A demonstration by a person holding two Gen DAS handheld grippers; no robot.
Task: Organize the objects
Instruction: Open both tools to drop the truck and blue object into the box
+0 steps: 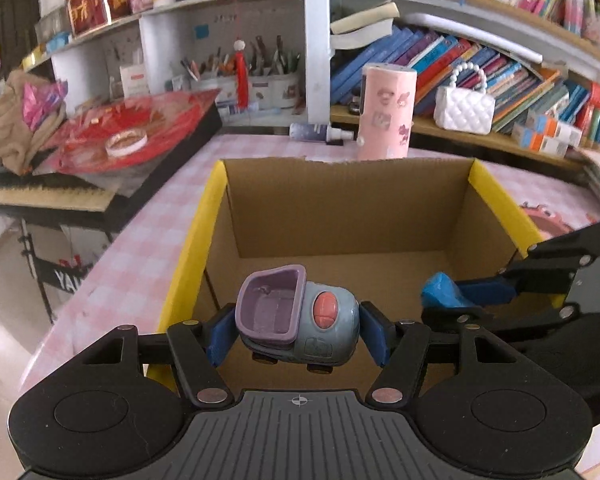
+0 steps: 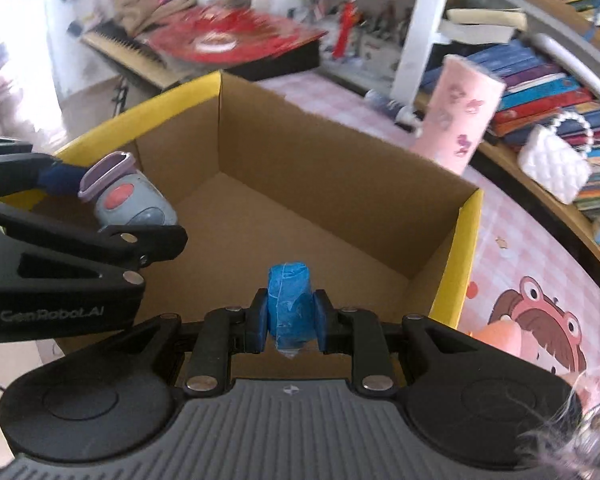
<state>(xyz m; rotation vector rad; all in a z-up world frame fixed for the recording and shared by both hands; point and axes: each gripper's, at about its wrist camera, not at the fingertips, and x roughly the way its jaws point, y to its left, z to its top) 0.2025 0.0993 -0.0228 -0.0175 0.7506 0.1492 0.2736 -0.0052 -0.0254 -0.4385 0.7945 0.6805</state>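
Cardboard box (image 1: 348, 208) w/ yellow outer sides is sitting open on the pink checked tablecloth (image 1: 140, 248), and you're holding both grippers over its near end. Nothing is lying on the part of the box floor that's showing.

Your left gripper (image 1: 298, 330) is pinching a toy car (image 1: 300, 316) — grey-blue body, purple scoop at the back, orange-red button on top, small wheels underneath. Blue pads (image 1: 219, 338) are pressing on both its sides, jaws about half spread. It's hanging above the box interior, near the left wall.

Your right gripper (image 2: 290, 316) is pinching a blue tape roll (image 2: 290, 304), jaws pressed close together on it, roll standing on edge btw the pads. It's also hanging over the box, near the front-right corner. In the left wrist view the same roll (image 1: 440, 292) is showing at the tip of the right gripper (image 1: 456, 298), just beside the yellow right wall.

Beyond the box, a pink cylinder (image 1: 386, 112) w/ stickers is standing upright on the cloth, a small spray bottle (image 1: 320, 132) lying beside it. A white quilted purse (image 1: 464, 110) is resting on the bookshelf (image 1: 500, 60) behind. A red tray (image 1: 136, 132) is sitting off to the left w/ a tape ring (image 1: 126, 142) on it.
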